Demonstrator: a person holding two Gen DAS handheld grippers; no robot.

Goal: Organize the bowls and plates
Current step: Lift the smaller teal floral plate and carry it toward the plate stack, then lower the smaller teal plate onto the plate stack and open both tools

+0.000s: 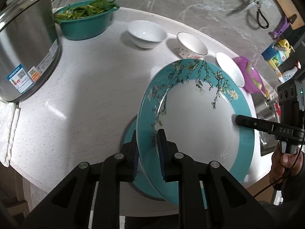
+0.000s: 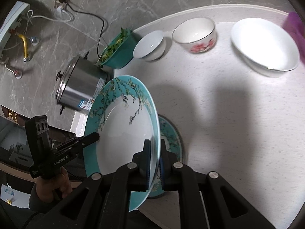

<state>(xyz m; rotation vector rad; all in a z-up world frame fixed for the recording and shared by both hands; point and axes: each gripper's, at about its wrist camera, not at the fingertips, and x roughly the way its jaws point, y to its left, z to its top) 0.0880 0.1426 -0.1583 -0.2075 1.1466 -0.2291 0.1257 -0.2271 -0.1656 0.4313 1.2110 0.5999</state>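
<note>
Left gripper (image 1: 147, 152) and right gripper (image 2: 154, 164) both clamped (handheld).

Bright overhead glare, hard shadows, fisheye-warped edges.

Bare counter (image 2: 228, 114) lies open between the bowls (image 2: 194, 34) and tilted plate (image 2: 125, 133).

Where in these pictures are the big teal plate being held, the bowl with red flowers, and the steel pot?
teal plate (image 1: 200, 126): left wrist view, on its white centre.
bowl with red flowers (image 2: 200, 46): right wrist view, on its outer wall at the flowers.
steel pot (image 2: 80, 87): right wrist view, on its shiny side.
</note>
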